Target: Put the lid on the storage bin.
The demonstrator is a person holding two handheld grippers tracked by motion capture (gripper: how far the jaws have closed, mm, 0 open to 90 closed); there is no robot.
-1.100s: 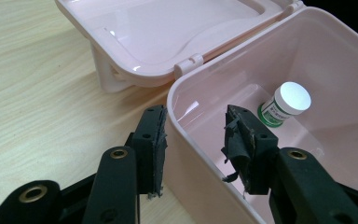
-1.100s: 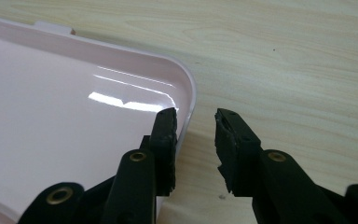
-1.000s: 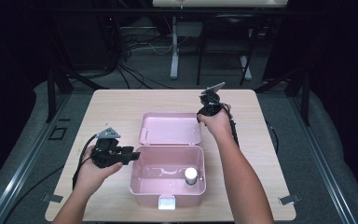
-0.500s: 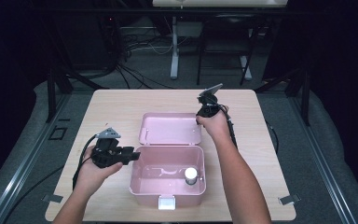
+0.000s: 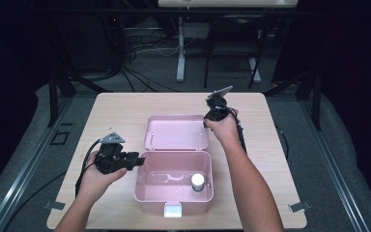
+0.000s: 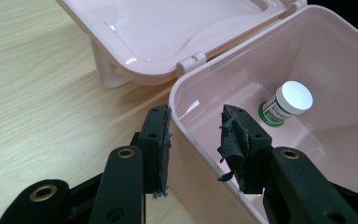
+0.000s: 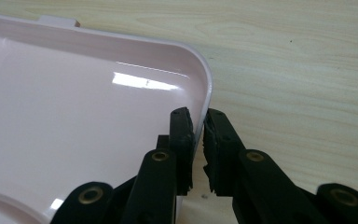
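So the pink box (image 5: 174, 191) sits mid-bench (image 5: 125, 111), lid (image 5: 176, 132) flopped open flat behind it, away from the person. Inside the box, over by its right wall in the high view, there's a little white-capped bottle (image 5: 197, 181) standing upright.

The right claw (image 7: 196, 135) is at the lid's far right corner, and its jaws have just been closing: they're nearly together now, pinched on the lid's rim, one jaw inside the lid, the other outside.

The left claw (image 6: 193, 137) is at the box's left wall. Its jaws have been easing shut too, but there's still a gap on both sides: one jaw hangs outside the wall, the other inside the box, straddling the rim without squeezing it.
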